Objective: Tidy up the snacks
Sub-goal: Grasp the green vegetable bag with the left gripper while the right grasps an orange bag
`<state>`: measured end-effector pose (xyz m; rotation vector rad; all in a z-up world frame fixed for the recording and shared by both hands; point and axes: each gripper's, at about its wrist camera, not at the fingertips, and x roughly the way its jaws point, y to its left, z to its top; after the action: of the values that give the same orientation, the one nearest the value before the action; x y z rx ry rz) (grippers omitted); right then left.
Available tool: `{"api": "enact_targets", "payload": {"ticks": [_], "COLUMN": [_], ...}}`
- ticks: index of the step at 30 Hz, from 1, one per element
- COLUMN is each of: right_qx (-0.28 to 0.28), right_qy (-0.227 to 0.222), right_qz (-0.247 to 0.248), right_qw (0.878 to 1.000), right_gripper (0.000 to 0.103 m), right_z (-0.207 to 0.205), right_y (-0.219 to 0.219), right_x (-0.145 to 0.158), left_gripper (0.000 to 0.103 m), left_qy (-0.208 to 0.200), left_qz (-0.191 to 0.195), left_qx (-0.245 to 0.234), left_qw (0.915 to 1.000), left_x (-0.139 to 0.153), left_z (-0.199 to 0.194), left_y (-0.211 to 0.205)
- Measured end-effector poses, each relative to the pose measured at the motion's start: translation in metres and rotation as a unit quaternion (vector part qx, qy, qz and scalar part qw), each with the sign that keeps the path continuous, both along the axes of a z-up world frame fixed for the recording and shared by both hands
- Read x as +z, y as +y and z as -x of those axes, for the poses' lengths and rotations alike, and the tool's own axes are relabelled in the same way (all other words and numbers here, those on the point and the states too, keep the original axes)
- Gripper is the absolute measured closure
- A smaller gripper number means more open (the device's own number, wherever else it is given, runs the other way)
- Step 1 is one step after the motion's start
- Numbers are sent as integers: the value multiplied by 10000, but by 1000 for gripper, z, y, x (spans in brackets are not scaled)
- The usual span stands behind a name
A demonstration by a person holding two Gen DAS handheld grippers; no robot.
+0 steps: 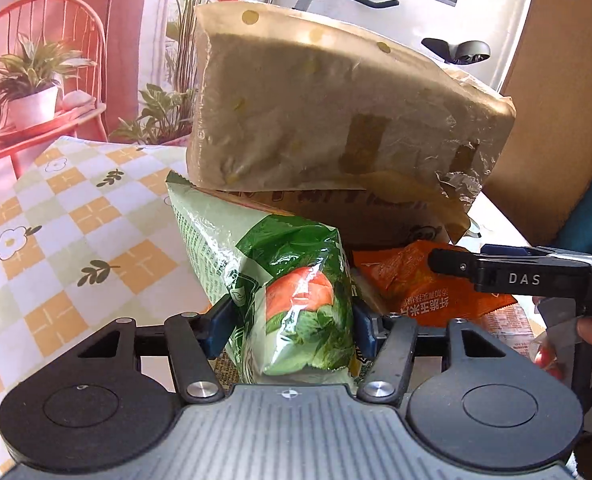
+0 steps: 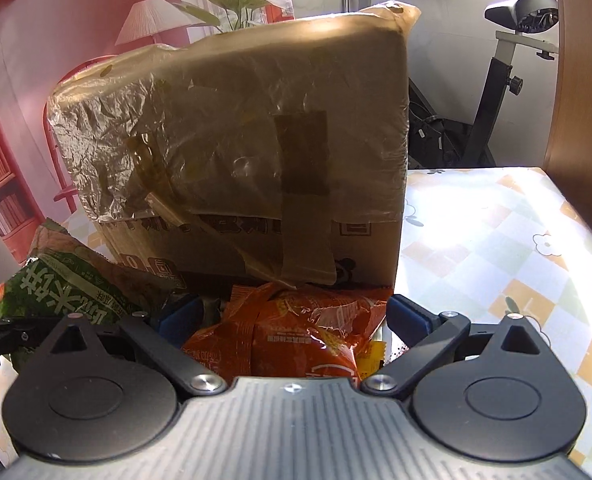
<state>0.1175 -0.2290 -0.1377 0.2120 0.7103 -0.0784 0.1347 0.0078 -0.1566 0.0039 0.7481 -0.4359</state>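
My left gripper (image 1: 291,320) clamped on green snack bag (image 1: 296,300), my right gripper (image 2: 291,312) spread around orange snack packet (image 2: 296,336), taped cardboard box (image 2: 255,152) just beyond both fingertips

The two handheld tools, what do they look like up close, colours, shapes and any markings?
Both match. The left tool has a grey ribbed body flanked by two round black discs, black linkage arms joined by silver screws, and blue pads on its fingers. The right tool is built the same, with blue pads. Seen from the left wrist view, one black finger carries white "DAS" lettering.
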Motion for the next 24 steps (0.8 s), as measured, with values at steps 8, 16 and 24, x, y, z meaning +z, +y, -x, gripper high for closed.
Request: {"api": "enact_targets", "payload": {"ticks": [8,16,24], "right_qx": [-102,213,259], "right_qy": [629,450,207], "right_qz": [-392,-407,-297], "right_qw": [9972,9979,9990], "right_gripper": [11,33,34], "right_z": [-17,3,28], "right_y": [-6,-2,6], "right_x": [-21,-9,7], "left_gripper": [44,46,47], "left_qy": [-201,-370,-600], "left_qz": [-131,-155,-169], "left_qx": [51,146,110], "left_qw": [9997,9991,9980], "left_x": [11,21,30], "left_z": [-1,12,30], "left_y": [-3,-2,-1]}}
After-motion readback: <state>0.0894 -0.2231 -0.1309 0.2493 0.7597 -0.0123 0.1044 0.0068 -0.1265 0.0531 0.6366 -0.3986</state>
